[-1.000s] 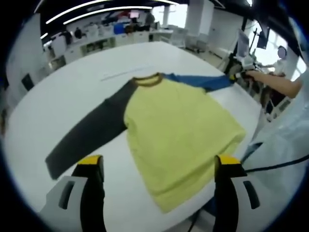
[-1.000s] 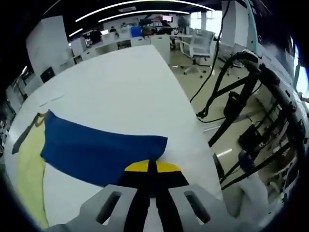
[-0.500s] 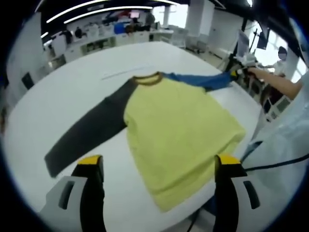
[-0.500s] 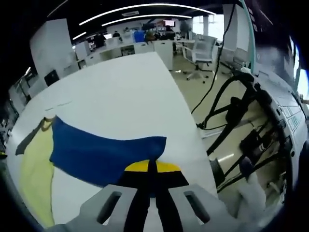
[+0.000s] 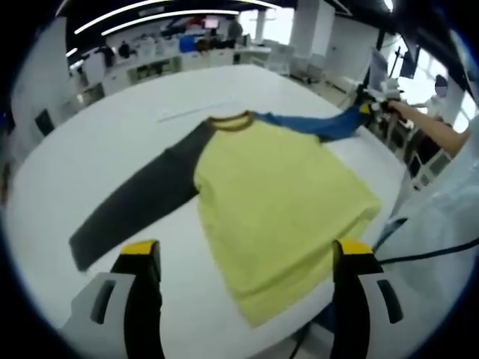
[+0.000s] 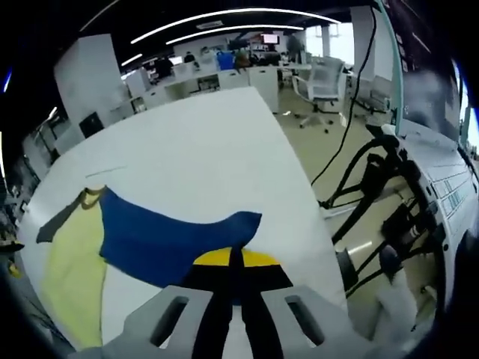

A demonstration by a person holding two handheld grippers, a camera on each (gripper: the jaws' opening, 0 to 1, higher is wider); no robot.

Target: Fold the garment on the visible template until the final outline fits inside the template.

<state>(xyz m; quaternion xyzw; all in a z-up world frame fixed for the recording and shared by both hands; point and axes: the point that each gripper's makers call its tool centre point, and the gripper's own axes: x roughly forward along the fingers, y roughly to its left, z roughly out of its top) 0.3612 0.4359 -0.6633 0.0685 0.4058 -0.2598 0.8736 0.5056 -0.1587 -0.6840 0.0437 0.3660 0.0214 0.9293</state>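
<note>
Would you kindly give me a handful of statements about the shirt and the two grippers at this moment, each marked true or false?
1. The right gripper is shut on the cuff of the blue sleeve. True.
2. The left gripper grips the dark grey sleeve. False: its jaws stand open and apart from the cloth.
3. The yellow body of the shirt lies spread flat on the white table. True.
4. The shirt's collar is bright red. False: it is a brownish olive band.
5. The dark grey sleeve is folded across the yellow body. False: it lies stretched out to the side on the table.
</note>
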